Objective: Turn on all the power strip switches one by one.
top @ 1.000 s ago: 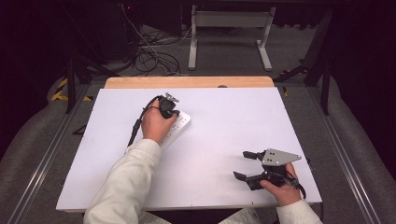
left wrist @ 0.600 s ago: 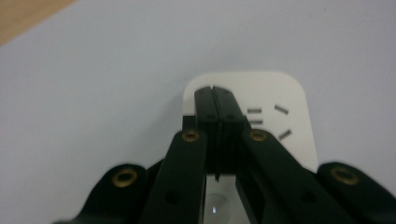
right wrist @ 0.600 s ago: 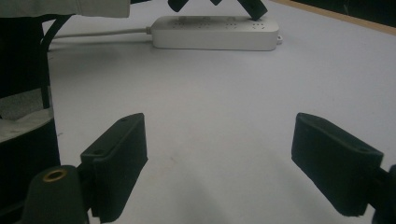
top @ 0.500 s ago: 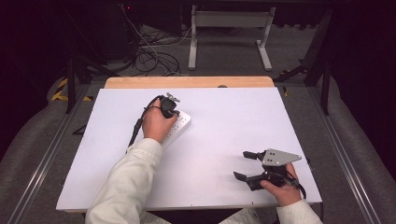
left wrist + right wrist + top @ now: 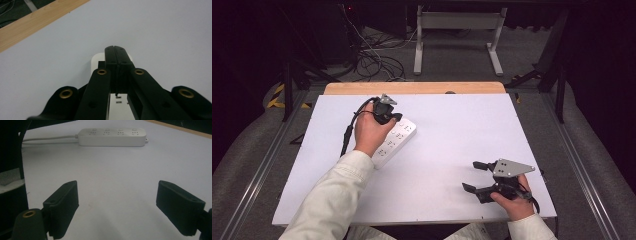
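Left gripper (image 5: 385, 106) sat over the far end of the strip (image 5: 394, 141), a white multi-socket power strip lying flat on the white table (image 5: 452, 130), left of centre and angled toward the wooden edge (image 5: 412, 88). In the left gripper view its jaws were pressed together, pad faces meeting with nothing between them, tips above the rounded end of the strip (image 5: 97, 60); whether they touched the casing could not be told.

Right gripper (image 5: 474, 176) lay low near the table's front right corner, well apart from the strip. Its jaws stood wide, bare table showing between them in the right gripper view. There the strip (image 5: 112, 137) appeared far off, four socket groups in a row, a white cord (image 5: 50, 138) leaving one end. The right hand (image 5: 512, 202) gripped the handle.
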{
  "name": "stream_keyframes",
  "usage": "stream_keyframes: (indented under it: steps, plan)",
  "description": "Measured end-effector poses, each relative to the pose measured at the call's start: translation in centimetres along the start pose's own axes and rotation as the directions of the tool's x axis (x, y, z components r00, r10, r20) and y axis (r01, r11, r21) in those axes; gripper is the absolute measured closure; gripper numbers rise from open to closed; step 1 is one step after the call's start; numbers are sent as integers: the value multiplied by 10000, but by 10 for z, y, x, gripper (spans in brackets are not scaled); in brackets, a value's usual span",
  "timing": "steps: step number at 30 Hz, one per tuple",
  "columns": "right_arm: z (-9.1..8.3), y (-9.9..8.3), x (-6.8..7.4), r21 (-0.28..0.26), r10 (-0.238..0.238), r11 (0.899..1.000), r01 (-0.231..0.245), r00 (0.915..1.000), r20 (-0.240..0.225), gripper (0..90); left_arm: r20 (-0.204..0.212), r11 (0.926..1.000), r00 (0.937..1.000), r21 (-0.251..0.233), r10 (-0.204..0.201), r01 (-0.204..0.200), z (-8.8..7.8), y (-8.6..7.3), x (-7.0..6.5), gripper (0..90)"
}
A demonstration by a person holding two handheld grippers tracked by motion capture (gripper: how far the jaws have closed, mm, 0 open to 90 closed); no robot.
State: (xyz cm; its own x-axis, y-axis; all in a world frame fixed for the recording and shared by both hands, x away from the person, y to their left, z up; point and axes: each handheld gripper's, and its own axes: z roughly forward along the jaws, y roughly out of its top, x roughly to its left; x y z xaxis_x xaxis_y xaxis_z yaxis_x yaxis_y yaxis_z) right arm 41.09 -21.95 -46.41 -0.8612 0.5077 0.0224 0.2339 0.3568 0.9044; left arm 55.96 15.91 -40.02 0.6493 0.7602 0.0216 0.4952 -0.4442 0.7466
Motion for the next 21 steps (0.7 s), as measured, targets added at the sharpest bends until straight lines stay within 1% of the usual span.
stream_keyframes:
  steps: [1, 5, 7, 8, 9, 11, 12, 13, 17, 18, 21]
  plan:
    - [0, 0, 0, 7, 4, 10000, -4, 10000, 4, 188, 21, 9999, 10000, -84, 78, -78, -4, 1, -2, 810]
    - [0, 0, -1, 1, 37, 10000, -37, 10000, 29, 187, 232, 9992, 9995, -354, 205, -197, -17, 4, -8, 824]
    - [-1, 0, -1, -8, 16, 10000, -16, 10000, 40, 188, 468, 9987, 9989, -504, 73, -49, -24, 4, -11, 799]
    - [-1, 0, -1, -19, 5, 10000, -5, 10000, 54, 188, 603, 9986, 9981, -517, 99, -68, -26, 4, -12, 777]
    - [-1, 0, -1, -33, -1, 10000, 1, 10000, 64, 188, 710, 9986, 9973, -506, 190, -154, -29, 4, -15, 748]
    - [-2, 0, -1, -23, -14, 10000, 14, 10000, 97, 187, 775, 9969, 9959, -668, 475, -423, -36, 4, -20, 705]
    - [-2, 0, -1, -40, 11, 10000, -10, 10000, 94, 187, 903, 9961, 9946, -762, 510, -442, -40, 3, -22, 692]
    - [-2, 0, -2, -39, 18, 10000, -17, 9999, 108, 187, 935, 9946, 9939, -915, 578, -493, -45, 3, -24, 675]
    - [-3, 0, -3, -32, 2, 10000, -2, 9999, 134, 186, 1503, 9888, 9854, -1376, 793, -586, -62, 1, -32, 627]
    - [-3, 0, -3, -49, -3, 10000, 4, 9999, 148, 185, 1562, 9880, 9843, -1423, 827, -604, -66, 0, -35, 616]
    - [-4, 0, -3, -65, 6, 10000, -5, 9998, 204, 182, 1617, 9818, 9804, -1701, 1128, -849, -77, -4, -42, 575]
